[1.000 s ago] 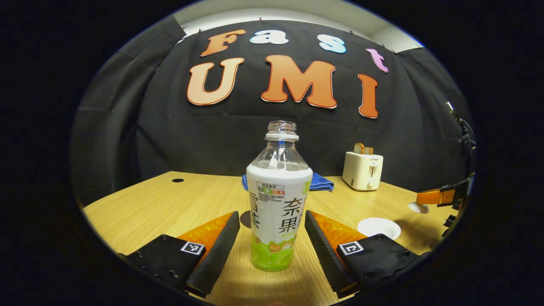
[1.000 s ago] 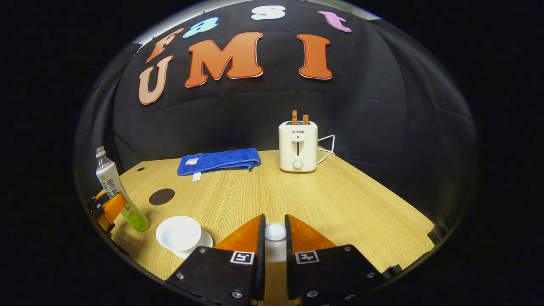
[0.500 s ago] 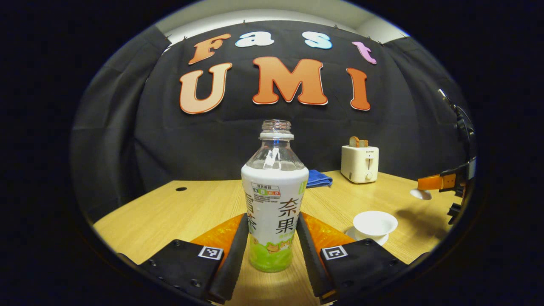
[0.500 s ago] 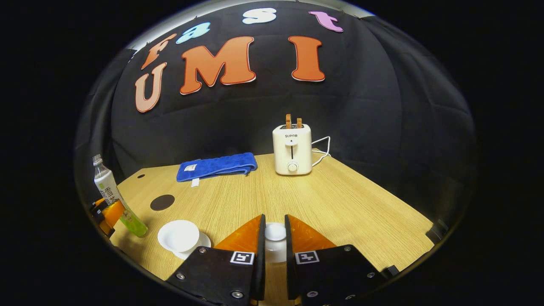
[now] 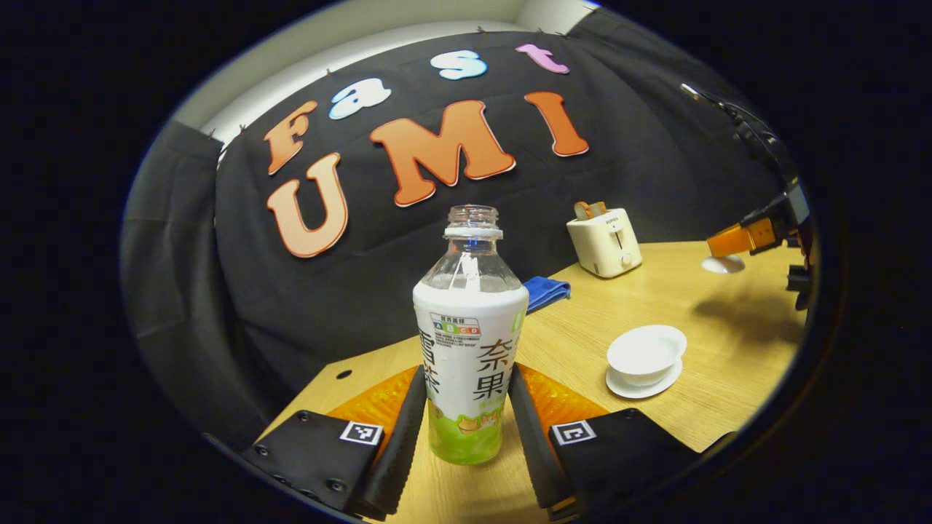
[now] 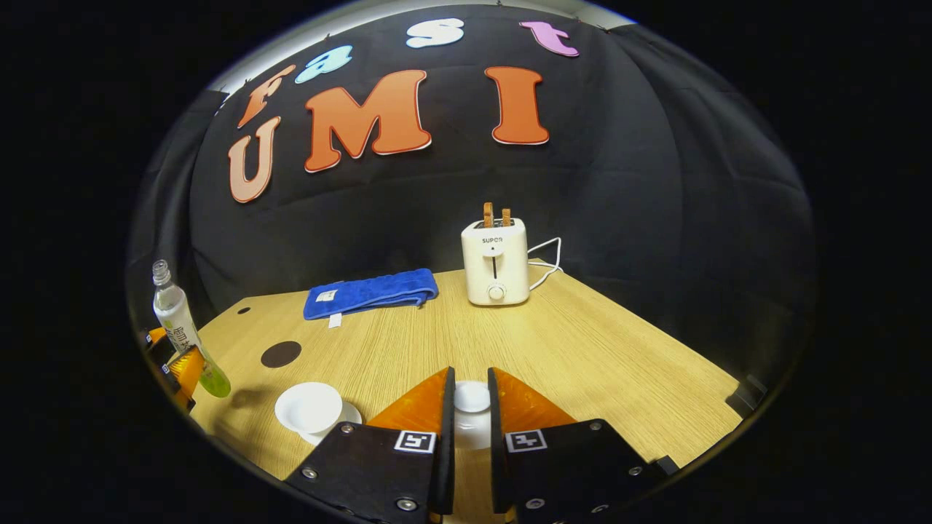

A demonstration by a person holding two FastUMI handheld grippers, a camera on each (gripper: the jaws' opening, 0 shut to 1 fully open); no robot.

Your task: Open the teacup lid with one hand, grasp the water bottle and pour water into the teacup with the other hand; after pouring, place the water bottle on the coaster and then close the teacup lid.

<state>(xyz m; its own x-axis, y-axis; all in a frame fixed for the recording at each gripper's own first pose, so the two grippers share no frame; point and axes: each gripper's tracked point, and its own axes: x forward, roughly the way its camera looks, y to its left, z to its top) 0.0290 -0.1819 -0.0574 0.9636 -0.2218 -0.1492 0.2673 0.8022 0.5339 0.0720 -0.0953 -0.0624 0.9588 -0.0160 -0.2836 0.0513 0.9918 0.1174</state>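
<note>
The left gripper (image 5: 466, 429) has both fingers pressed against the lower body of the water bottle (image 5: 470, 349), one on each side of the label. The bottle has no cap and stands upright in the grip, which keeps the contents in until it is over the cup. In the right gripper view the same bottle (image 6: 178, 327) hangs clear of the counter (image 6: 582, 349) near its left edge, with a shadow beneath it, so it appears lifted.

The right gripper (image 6: 470, 418) has its fingers nearly together, pinching the knob of the white teacup lid (image 6: 472, 407) between them. In the left gripper view this lid (image 5: 722, 263) is held above the counter, well apart from the cup, toward the right edge. Judgement: the lid is parked to the side so the pouring path over the cup is free.

The teacup (image 5: 646, 353) sits open on its white saucer (image 5: 633, 384) near the front edge of the counter, between the two grippers. The dark round coaster (image 6: 280, 354) lies bare behind the cup, toward the left edge; it is the place for the bottle after pouring.

A cream toaster (image 6: 495, 262) and a folded blue towel (image 6: 371, 291) stand along the far edge, clear of the working area.

Step in hand, as judged: carrying the bottle toward the cup. Pouring, the coaster placement and closing the lid are not yet done.
</note>
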